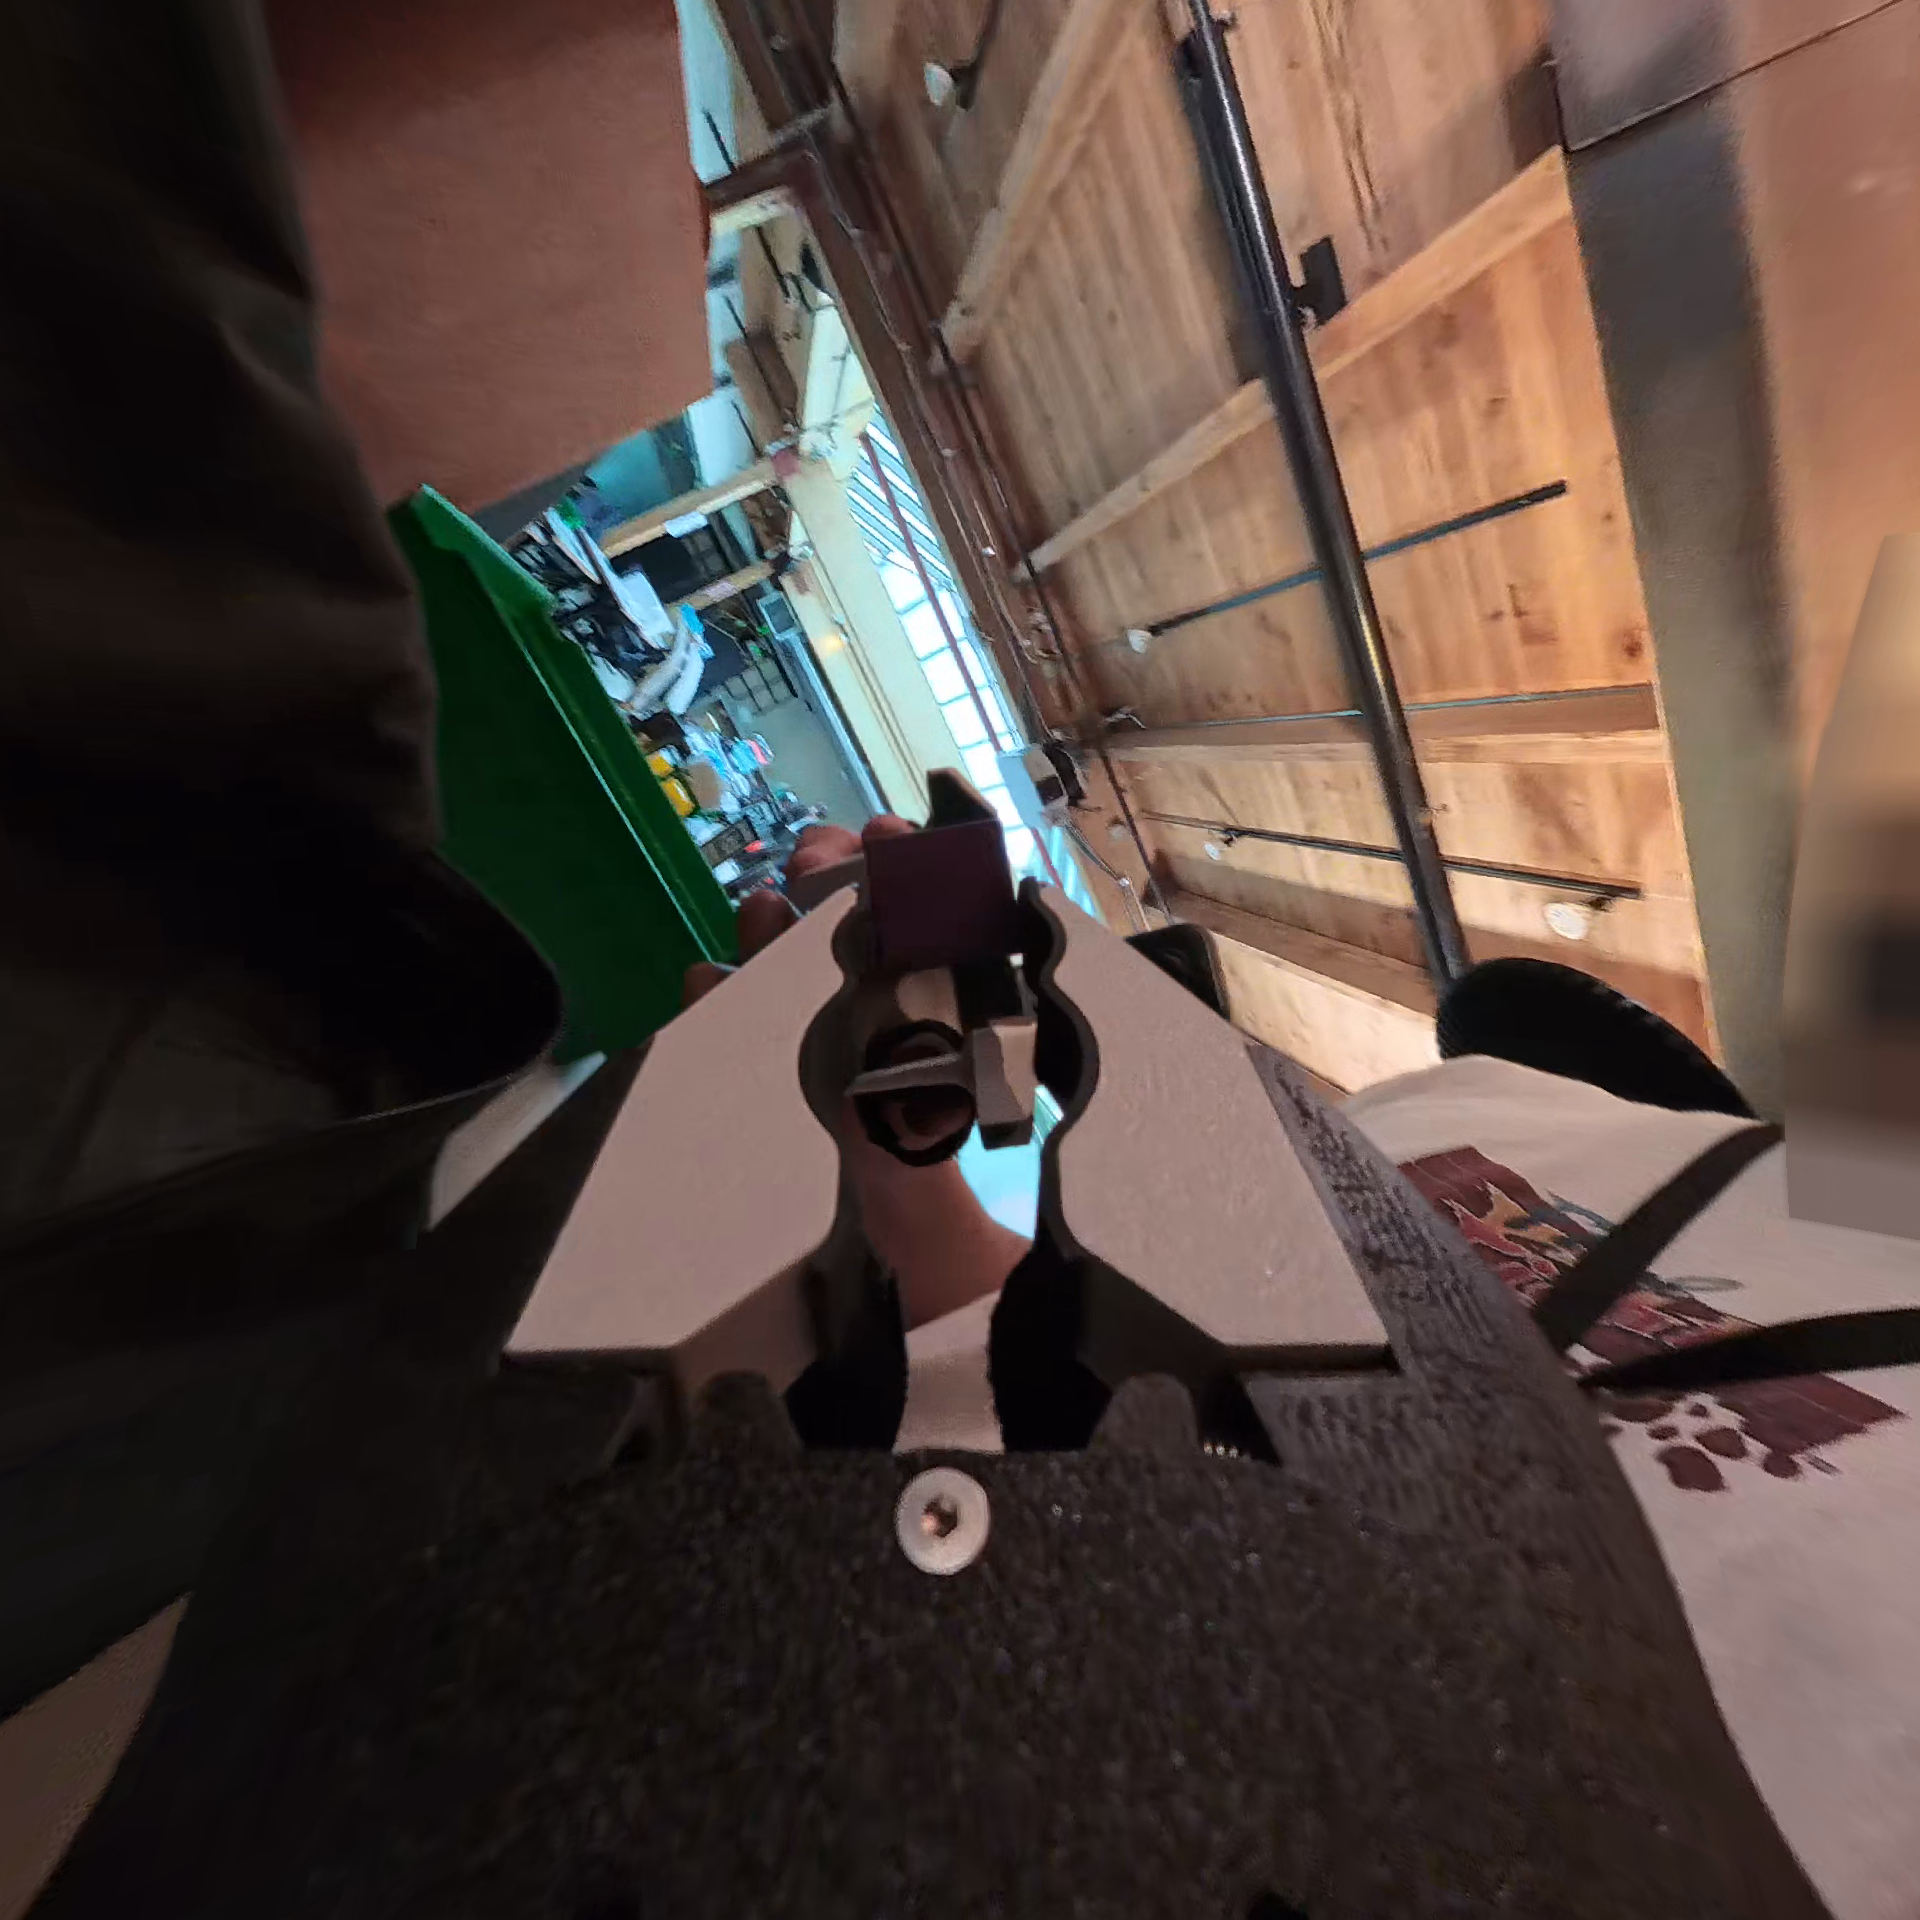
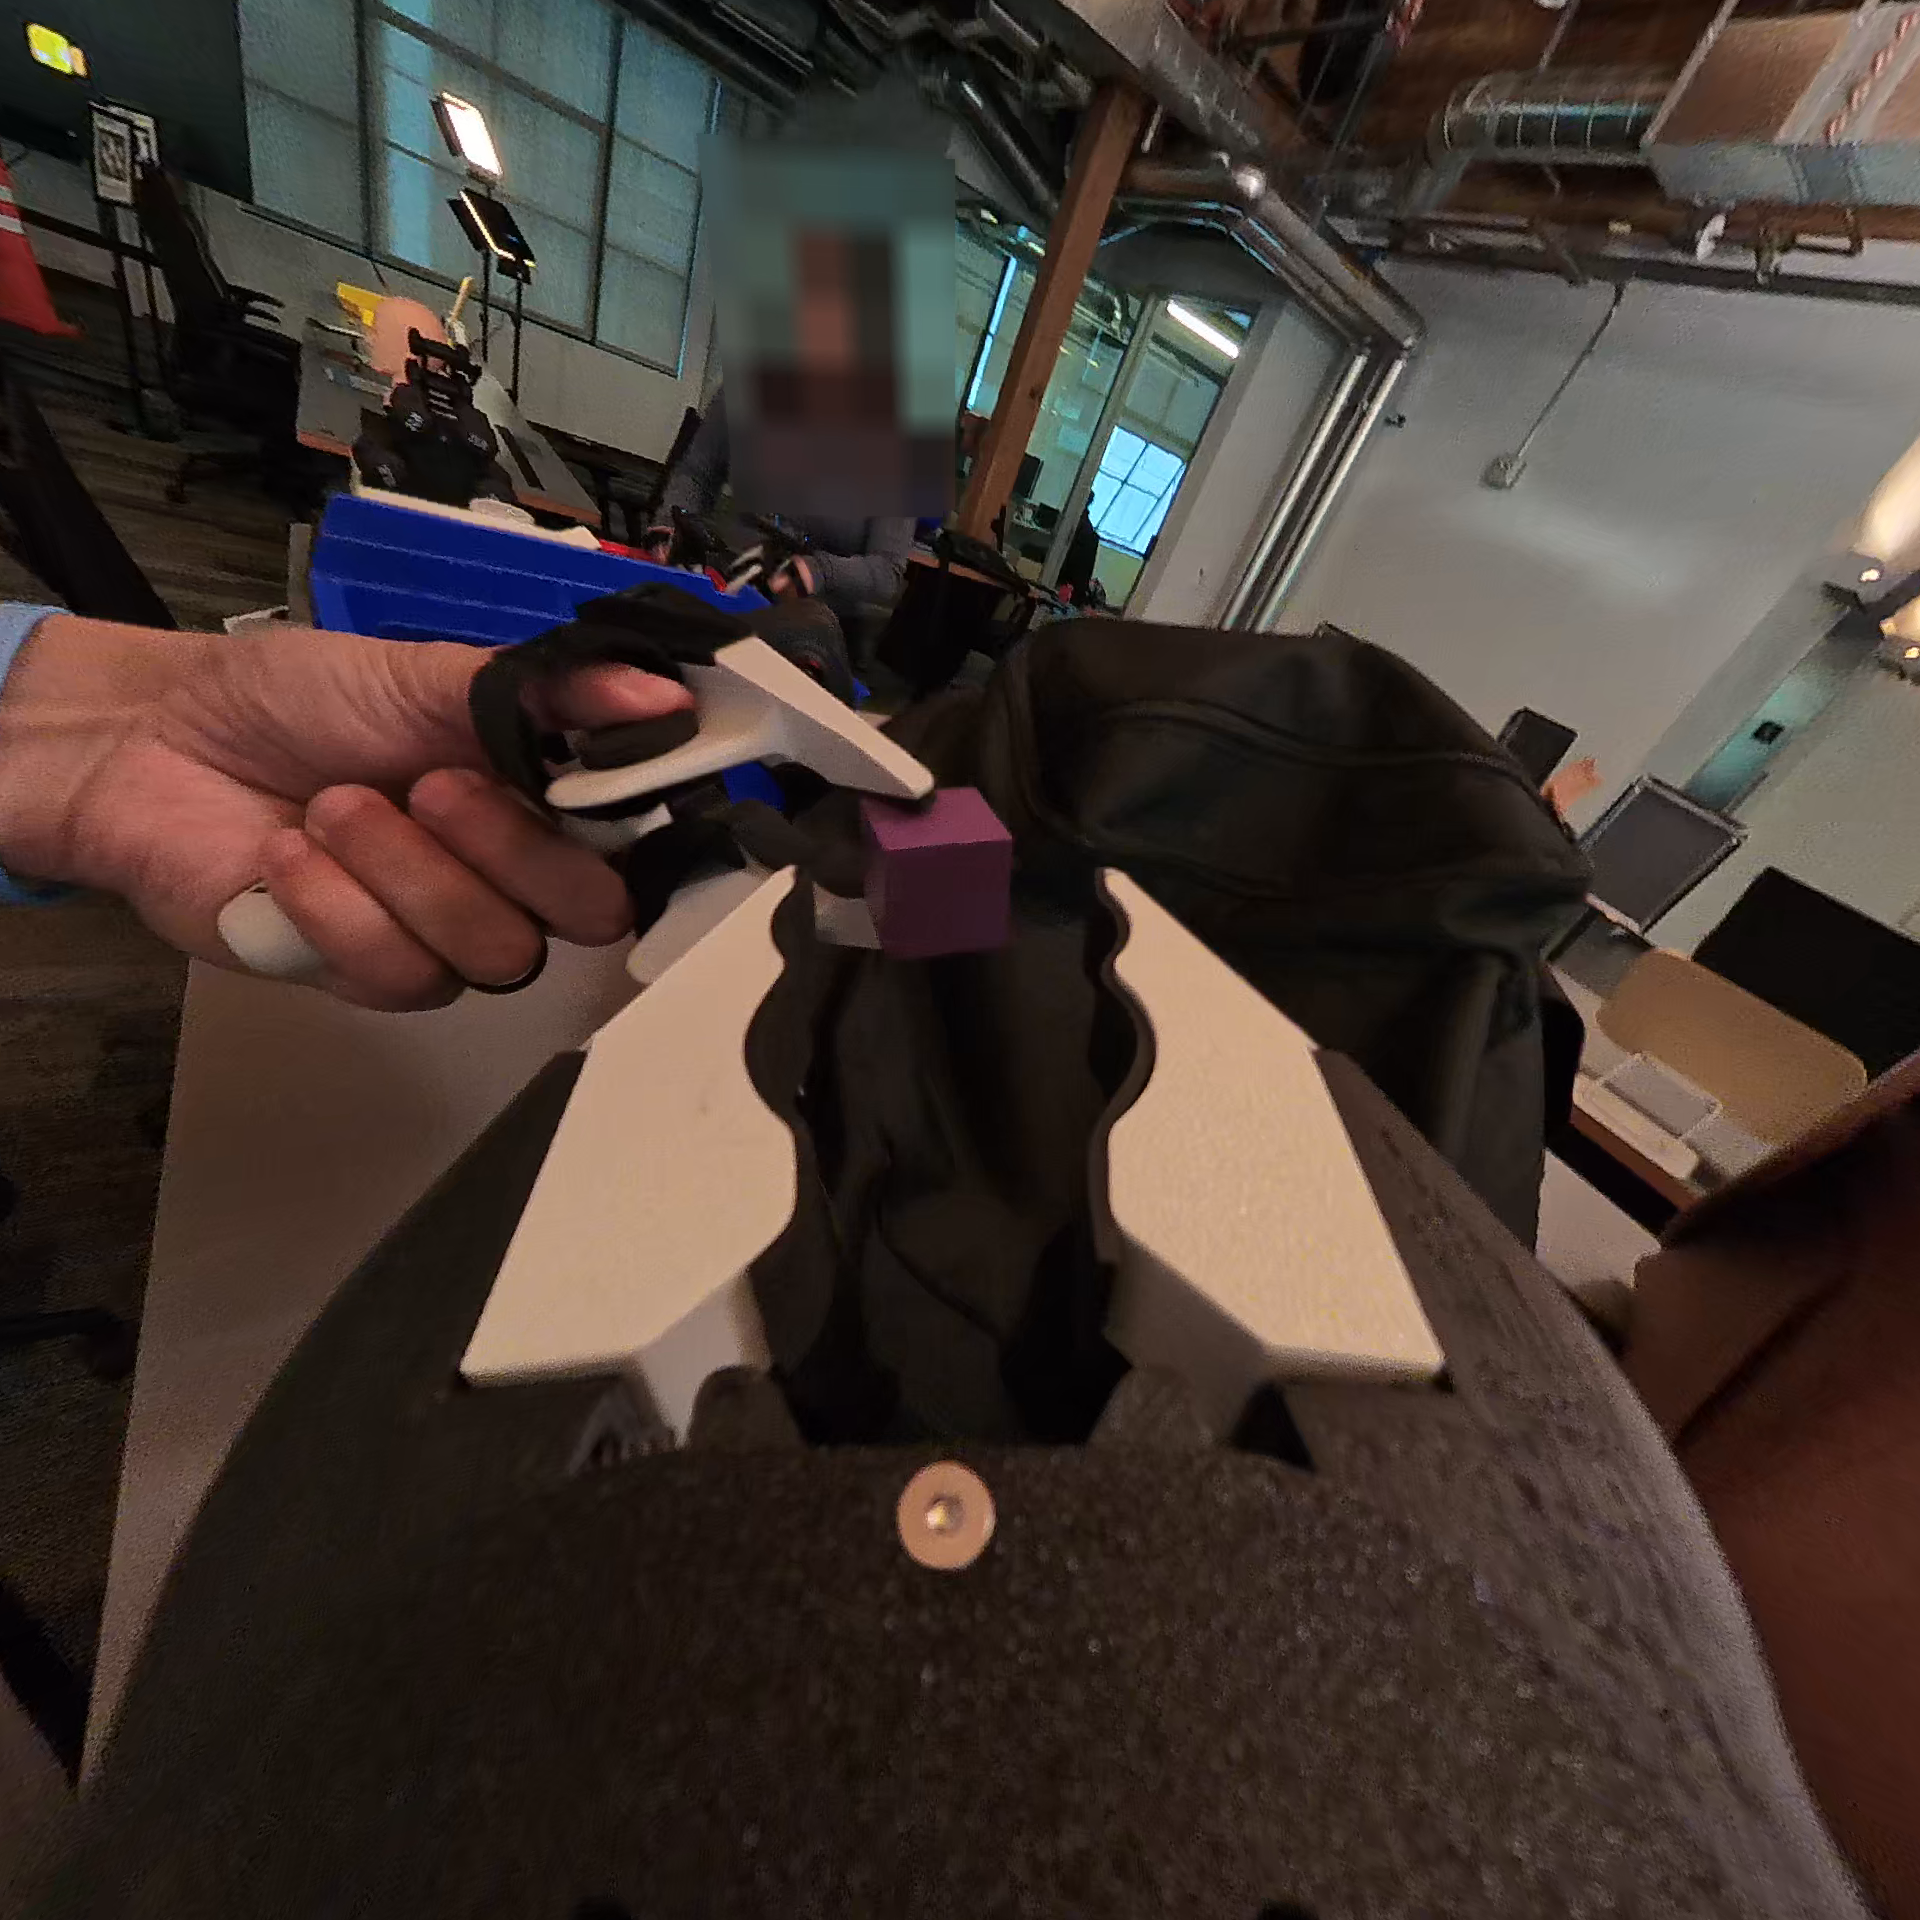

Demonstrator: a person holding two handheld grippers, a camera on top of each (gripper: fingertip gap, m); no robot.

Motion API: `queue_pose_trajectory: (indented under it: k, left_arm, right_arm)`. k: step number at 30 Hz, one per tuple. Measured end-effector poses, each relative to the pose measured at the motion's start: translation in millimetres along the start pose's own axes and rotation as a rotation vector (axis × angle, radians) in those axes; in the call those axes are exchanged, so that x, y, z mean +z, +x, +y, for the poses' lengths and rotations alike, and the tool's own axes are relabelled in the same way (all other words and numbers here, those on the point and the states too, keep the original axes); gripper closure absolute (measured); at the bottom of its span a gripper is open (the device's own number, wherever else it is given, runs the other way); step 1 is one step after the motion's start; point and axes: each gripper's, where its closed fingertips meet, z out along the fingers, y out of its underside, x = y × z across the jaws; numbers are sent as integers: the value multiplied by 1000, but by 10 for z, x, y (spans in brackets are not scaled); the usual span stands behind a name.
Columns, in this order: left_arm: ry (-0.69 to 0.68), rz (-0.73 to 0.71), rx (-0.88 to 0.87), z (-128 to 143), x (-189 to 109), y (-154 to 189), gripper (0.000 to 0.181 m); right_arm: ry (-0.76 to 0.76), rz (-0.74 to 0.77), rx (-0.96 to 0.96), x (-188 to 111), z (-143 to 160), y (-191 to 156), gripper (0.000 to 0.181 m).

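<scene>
A small purple cube (image 1: 935, 899) is pinched between the white fingertips of my left gripper (image 1: 935, 920), which points up towards the ceiling. In the right wrist view a hand (image 2: 260, 790) holds that left gripper (image 2: 883, 857) in from the left, with the cube (image 2: 940, 873) between its upper and lower fingers. My right gripper (image 2: 940, 930) is open. Its two white fingers stand on either side of the cube, just below it, with a gap on each side. A black backpack (image 2: 1299, 831) lies open right behind the cube.
A white table (image 2: 312, 1143) carries the backpack. A blue bin (image 2: 468, 582) stands behind the hand. A green bin (image 1: 540, 748) is at the left. A person in a white printed shirt (image 1: 1662, 1403) is close on the right, under a wooden ceiling (image 1: 1351, 520).
</scene>
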Motion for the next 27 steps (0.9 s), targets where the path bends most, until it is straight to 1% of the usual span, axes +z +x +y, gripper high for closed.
queue_pose_trajectory:
  k: [2,4,5,8,9,10,12,13,15,16,18,19,21,23,24,25,27]
  left_arm:
    - [-50,10,-4,65,-31,45,153]
    - [-128,31,-6,179,-48,101,153]
    - [-144,39,-8,206,-58,124,153]
    - [-189,3,-3,271,-108,76,152]
    - [-194,-41,22,273,-139,25,146]
    - [-197,-92,54,269,-184,-24,137]
    - [-206,-170,130,257,-300,-61,135]
    - [-218,-200,161,260,-366,-61,135]
    - [-255,-282,212,275,-518,-94,135]
    - [-267,-340,245,262,-605,-134,135]
    - [-269,-458,324,200,-789,-211,135]
    - [-289,-504,354,196,-873,-240,135]
    - [-358,-591,400,240,-1032,-312,135]
    - [-422,-724,482,250,-1211,-435,135]
    - [-434,-788,534,230,-1287,-478,135]
    - [-445,-822,567,234,-1332,-490,135]
    - [-458,-839,567,287,-1365,-478,135]
  right_arm:
    - [15,-34,-13,34,-53,-80,136]
    - [26,-74,-27,44,-83,-180,151]
    - [21,-94,-27,49,-75,-238,156]
    - [-27,-110,-8,23,-28,-298,156]
    - [-46,-94,-5,-18,-16,-257,156]
    - [-51,-50,7,-87,-24,-150,156]
    - [-77,69,26,-328,-17,203,155]
    - [-118,164,38,-504,23,471,155]
    - [-206,355,84,-947,129,1051,155]
    - [-280,438,122,-1191,251,1337,155]
    - [-503,583,211,-1721,641,1849,155]
    - [-638,619,273,-1973,902,2023,156]
    - [-897,647,425,-2408,1440,2242,156]
    - [-1073,609,573,-2675,1935,2293,156]
    - [-1150,614,625,-2796,2146,2327,155]
    - [-1213,611,663,-2879,2318,2350,156]
    - [-1291,583,716,-2935,2580,2376,156]
